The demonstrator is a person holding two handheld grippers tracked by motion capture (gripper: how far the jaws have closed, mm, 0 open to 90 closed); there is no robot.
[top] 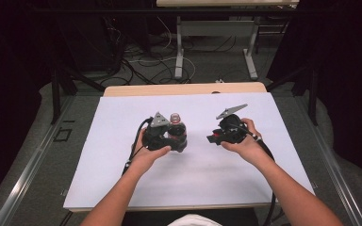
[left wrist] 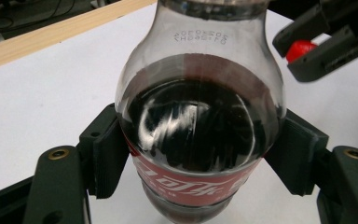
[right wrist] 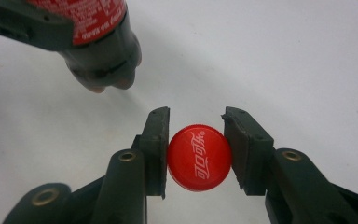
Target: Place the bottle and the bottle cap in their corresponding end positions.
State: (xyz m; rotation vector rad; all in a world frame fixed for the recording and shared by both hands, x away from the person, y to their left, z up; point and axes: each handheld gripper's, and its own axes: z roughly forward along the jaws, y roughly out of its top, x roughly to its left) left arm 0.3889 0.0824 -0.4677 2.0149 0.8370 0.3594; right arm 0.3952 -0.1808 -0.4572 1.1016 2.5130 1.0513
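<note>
Left gripper view shows my left hand-held gripper (left wrist: pixel 200 154) clamped on the label band of a cola bottle (left wrist: pixel 199 121), a pad on each side, dark drink inside, neck open. In the right gripper view my right hand-held gripper (right wrist: pixel 196 156) pinches the red bottle cap (right wrist: pixel 199 157) above the white bench (top: pixel 122 179), just beside the bottle.

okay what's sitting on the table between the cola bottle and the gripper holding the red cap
Nothing: in the high view, bare white table separates the bottle from the right gripper clamping the cap.
</note>
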